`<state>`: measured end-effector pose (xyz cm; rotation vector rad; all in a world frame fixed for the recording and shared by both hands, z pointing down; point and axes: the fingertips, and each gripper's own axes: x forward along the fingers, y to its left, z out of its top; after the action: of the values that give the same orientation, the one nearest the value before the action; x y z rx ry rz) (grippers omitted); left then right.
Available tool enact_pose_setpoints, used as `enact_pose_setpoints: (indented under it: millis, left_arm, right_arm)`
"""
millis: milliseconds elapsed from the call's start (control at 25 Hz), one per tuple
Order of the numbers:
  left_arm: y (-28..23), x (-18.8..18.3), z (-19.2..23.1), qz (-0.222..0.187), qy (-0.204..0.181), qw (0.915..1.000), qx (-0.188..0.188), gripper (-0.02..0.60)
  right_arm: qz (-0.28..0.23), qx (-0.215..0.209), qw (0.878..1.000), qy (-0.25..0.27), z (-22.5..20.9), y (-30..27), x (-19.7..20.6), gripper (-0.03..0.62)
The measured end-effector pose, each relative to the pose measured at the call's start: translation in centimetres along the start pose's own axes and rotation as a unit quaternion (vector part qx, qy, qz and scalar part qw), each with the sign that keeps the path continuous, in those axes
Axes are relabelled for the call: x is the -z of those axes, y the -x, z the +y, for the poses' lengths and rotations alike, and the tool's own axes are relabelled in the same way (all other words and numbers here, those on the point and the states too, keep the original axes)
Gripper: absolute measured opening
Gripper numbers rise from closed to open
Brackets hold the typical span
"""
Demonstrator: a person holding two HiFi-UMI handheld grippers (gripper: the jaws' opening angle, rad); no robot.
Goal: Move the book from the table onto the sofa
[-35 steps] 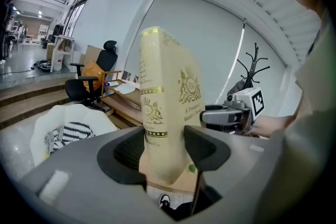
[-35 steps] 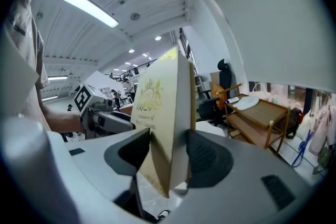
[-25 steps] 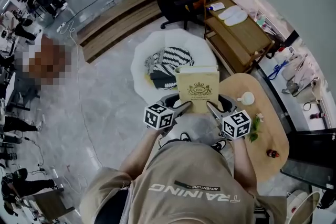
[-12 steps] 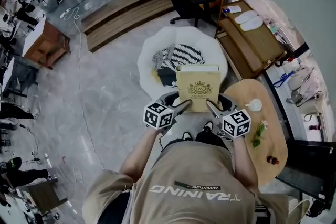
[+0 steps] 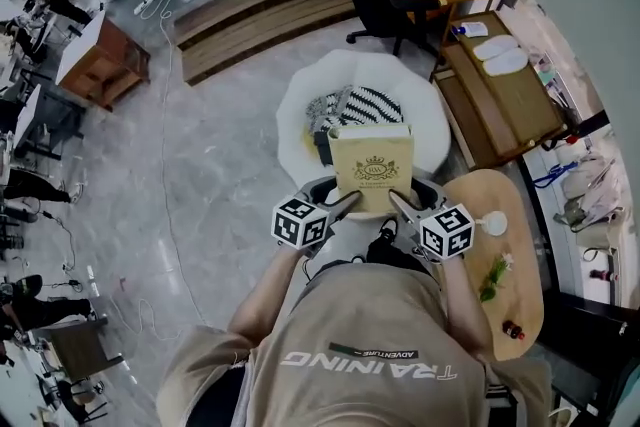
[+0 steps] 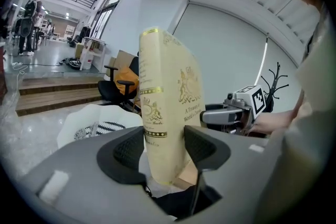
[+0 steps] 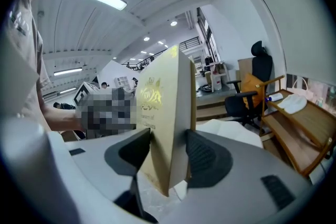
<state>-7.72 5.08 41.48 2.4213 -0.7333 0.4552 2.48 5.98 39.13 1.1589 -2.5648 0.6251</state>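
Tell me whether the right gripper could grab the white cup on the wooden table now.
Probably not yet. The right gripper is shut on the book, which the left gripper also clamps. The white cup stands uncovered on the wooden table beside it, so only the held book is in the way.

Book (image 5: pixel 371 167): closed cream hardcover with a gold crest and lettering, front cover up. Lower corners clamped in left tongs (image 5: pixel 343 203) and right tongs (image 5: pixel 396 202), held airborne at the near edge of the white sofa (image 5: pixel 300 120).
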Motion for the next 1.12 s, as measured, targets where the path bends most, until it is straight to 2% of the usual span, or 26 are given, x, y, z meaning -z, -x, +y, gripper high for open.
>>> enact_pose_setpoints:
  millis: [480, 760, 920, 1120]
  left_arm:
    - [-5.0, -6.2, 3.0, 0.000, -0.005, 0.9991, -0.042, 0.233]
    - [-8.5, -7.7, 4.4, 0.005, 0.017, 0.9974, -0.070, 0.233]
    - [-8.8, -8.3, 5.3, 0.006, 0.014, 0.9959, -0.090, 0.233]
    - [-7.7, -8.5, 6.4, -0.005, 0.019, 0.9961, -0.086, 0.233]
  right_arm:
    - [-0.018, -0.040, 0.999, -0.005, -7.0, -3.0, -4.1, 0.216]
    - [-0.014, -0.069, 0.998, -0.003, -11.3, -4.4, -4.9, 0.215]
    - [-0.013, -0.090, 0.996, 0.000, -12.1, -5.7, -5.3, 0.215]
    - [-0.012, -0.090, 0.996, 0.010, -11.1, -6.7, -6.0, 0.215]
